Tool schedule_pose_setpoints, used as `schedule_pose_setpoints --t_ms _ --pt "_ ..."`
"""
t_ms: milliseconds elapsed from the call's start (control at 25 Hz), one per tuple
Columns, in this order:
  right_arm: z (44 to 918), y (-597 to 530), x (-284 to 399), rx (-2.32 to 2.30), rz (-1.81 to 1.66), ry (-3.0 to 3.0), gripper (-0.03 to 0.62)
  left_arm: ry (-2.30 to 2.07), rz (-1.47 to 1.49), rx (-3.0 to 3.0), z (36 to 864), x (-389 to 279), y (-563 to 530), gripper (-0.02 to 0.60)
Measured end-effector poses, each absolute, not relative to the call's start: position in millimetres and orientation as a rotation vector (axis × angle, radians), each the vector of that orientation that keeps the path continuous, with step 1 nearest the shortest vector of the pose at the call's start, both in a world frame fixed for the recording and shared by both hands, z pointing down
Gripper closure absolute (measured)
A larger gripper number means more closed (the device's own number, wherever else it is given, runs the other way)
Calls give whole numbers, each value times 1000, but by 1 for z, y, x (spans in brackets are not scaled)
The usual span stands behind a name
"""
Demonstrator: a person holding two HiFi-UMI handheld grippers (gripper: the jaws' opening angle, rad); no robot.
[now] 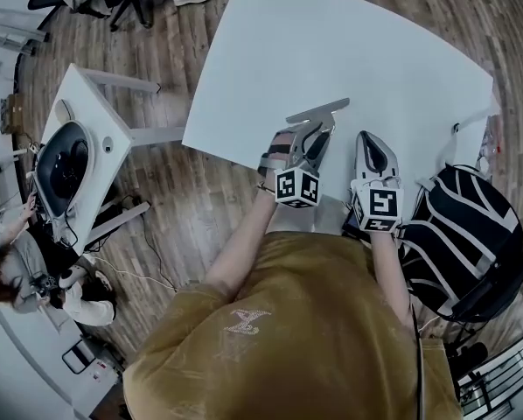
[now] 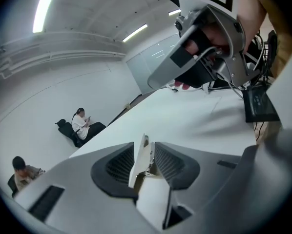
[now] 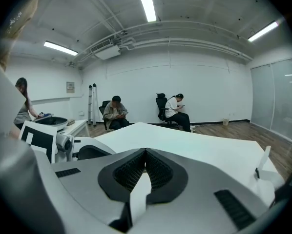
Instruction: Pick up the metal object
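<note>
The metal object (image 1: pixel 318 110), lying by the white table's (image 1: pixel 375 51) near edge, sits unpinched between the left gripper's (image 2: pixel 145 156) spread jaws, so clamping and lifting seem next, while the right gripper (image 3: pixel 145 165) is pressed together, empty.

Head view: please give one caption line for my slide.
Left gripper, jaws open around the metal object at the white table's edge; right gripper shut beside it.

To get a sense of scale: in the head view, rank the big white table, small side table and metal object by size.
1. big white table
2. small side table
3. metal object, a thin bar, clearly smallest
</note>
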State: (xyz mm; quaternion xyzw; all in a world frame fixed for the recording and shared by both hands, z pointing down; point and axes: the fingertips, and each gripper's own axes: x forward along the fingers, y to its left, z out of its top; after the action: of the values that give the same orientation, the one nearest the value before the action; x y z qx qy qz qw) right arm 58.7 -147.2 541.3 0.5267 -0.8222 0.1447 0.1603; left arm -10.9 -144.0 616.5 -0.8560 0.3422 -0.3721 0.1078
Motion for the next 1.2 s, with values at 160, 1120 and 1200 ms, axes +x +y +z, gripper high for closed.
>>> schedule_pose_setpoints --t_ms 160,1120,1200 --pt "562 -147 59 1465 438 -2310 586 941 -1129 -2491 626 -6 -145 455" --pt "576 -146 66 1480 507 -2272 586 927 -1145 -2310 647 0 -166 542" --pt "576 -146 68 1485 506 -2270 586 929 -1139 -2303 644 0 -168 558"
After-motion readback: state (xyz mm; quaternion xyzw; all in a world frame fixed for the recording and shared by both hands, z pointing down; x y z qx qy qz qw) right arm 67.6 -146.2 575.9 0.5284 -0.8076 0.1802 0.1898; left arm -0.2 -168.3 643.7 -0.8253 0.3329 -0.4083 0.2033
